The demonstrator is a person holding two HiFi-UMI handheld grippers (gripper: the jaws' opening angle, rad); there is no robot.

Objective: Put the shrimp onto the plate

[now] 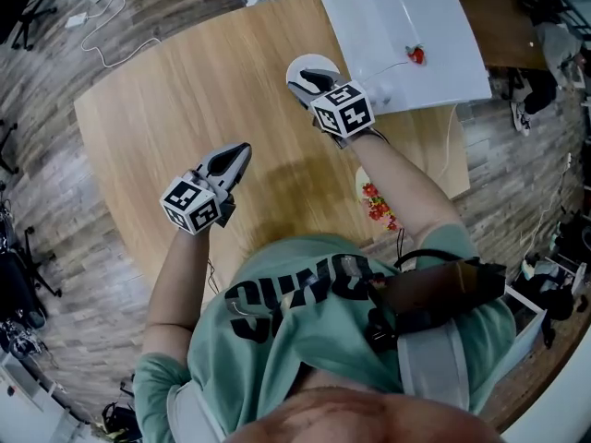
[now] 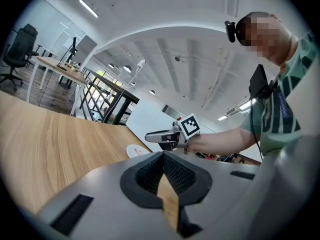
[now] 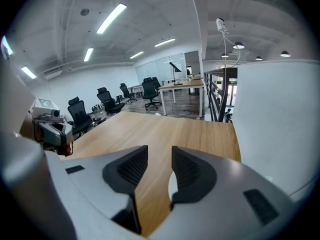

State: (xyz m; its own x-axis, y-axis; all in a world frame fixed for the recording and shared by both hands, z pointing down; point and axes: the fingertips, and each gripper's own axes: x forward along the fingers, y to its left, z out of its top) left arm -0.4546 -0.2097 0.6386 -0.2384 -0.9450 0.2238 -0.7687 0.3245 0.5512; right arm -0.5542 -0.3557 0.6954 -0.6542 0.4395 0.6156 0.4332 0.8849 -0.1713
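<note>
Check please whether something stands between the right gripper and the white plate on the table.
Nothing visible does. The right gripper is directly above the plate, its jaws apart with nothing held, and only bare table shows around the plate.

**Left jaws closed, right jaws parted**

The left gripper point(image 1: 236, 158) is held level ahead of the bare left forearm point(image 1: 175, 270), with its marker cube point(image 1: 192, 205) just behind the jaws. These jaws meet at the tips with nothing between them. The right gripper point(image 1: 309, 79) reaches farther forward on the outstretched right forearm point(image 1: 406, 187). Its jaws stand apart and grip nothing. It lies beyond the left jaws' tips, pointing across them.
</note>
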